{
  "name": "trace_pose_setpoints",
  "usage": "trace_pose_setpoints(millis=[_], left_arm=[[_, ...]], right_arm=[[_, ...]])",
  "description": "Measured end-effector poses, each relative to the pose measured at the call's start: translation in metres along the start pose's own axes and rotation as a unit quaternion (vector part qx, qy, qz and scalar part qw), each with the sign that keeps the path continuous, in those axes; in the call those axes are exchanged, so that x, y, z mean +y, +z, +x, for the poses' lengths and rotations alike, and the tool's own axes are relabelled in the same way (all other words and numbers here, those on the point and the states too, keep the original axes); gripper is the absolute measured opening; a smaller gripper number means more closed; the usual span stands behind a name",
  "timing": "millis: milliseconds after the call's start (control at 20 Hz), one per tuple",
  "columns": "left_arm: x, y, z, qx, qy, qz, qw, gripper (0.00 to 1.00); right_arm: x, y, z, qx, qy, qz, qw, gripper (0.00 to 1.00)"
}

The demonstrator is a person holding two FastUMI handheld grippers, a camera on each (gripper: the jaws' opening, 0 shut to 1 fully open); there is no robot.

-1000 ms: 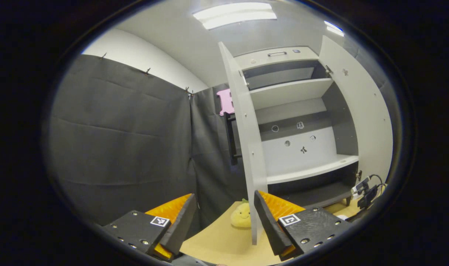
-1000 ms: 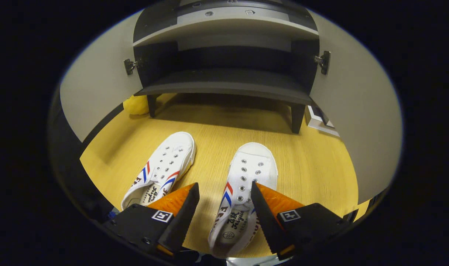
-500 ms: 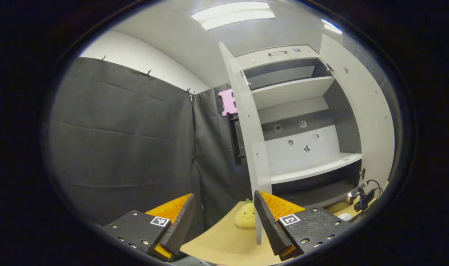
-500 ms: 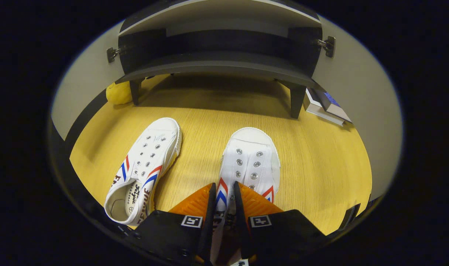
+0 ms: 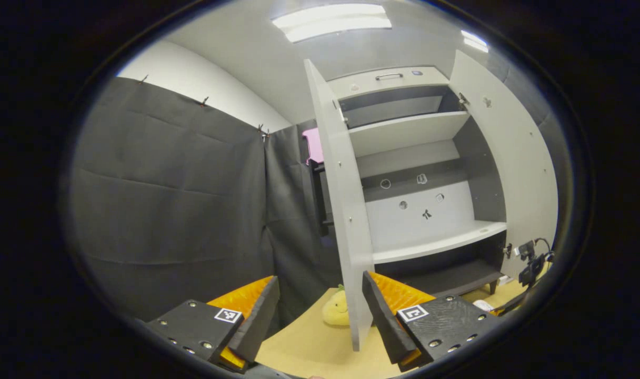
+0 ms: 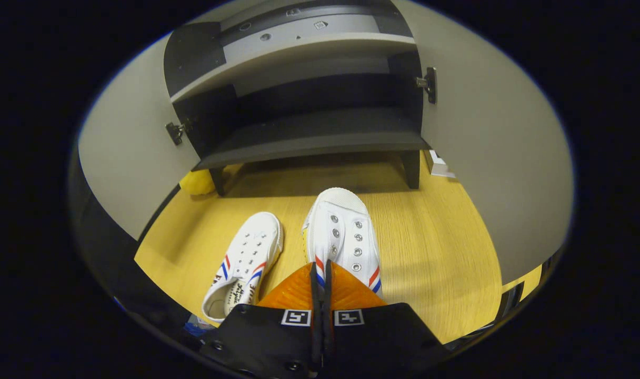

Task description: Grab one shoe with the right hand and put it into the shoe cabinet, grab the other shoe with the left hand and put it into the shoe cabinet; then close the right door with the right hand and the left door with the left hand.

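Note:
In the right gripper view my right gripper is shut on a white shoe with red and blue stripes, pinching its side wall; the shoe hangs lifted off the wooden floor, toe toward the cabinet. The other white shoe lies on the floor to its left. The shoe cabinet stands ahead with both doors swung out and a dark bottom shelf. In the left gripper view my left gripper is open and holds nothing, aimed at the cabinet, whose left door stands edge-on.
A yellow plush toy sits on the floor by the cabinet's left leg, also seen as a yellow toy. A flat box lies right of the cabinet. The other gripper shows far right by the right door.
My right gripper closed fully on the right-hand shoe and raised it off the floor toward the cabinet. The left gripper drifted slightly and stays open.

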State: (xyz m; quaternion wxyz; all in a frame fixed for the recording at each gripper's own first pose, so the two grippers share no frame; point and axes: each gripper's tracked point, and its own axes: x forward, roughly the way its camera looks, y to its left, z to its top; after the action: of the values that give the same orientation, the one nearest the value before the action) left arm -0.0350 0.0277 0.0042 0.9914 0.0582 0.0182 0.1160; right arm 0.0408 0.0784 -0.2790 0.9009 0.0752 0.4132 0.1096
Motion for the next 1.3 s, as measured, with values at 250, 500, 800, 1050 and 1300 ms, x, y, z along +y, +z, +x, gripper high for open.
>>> trace_pose_setpoints(millis=[250,500,800,1050,1300], left_arm=[[-0.02,-0.002,0.004,-0.003,-0.02,-0.006,1.0,0.91],[-0.022,-0.005,0.008,-0.004,-0.02,-0.012,1.0,0.91],[-0.018,-0.016,0.006,0.007,-0.013,-0.019,1.0,0.92],[-0.003,-0.021,-0.004,0.012,0.004,-0.024,1.0,0.91],[0.006,-0.027,-0.013,0.02,0.016,-0.031,0.999,0.91]], right_arm=[[0.017,0.07,-0.038,-0.076,0.024,0.008,0.997,0.02],[0.031,0.142,-0.068,-0.145,0.039,0.003,0.989,0.02],[0.043,0.228,-0.081,-0.211,0.045,-0.008,0.977,0.02],[0.047,0.286,-0.074,-0.235,0.043,-0.005,0.971,0.02],[0.045,0.351,-0.056,-0.264,0.017,-0.023,0.964,0.02]])
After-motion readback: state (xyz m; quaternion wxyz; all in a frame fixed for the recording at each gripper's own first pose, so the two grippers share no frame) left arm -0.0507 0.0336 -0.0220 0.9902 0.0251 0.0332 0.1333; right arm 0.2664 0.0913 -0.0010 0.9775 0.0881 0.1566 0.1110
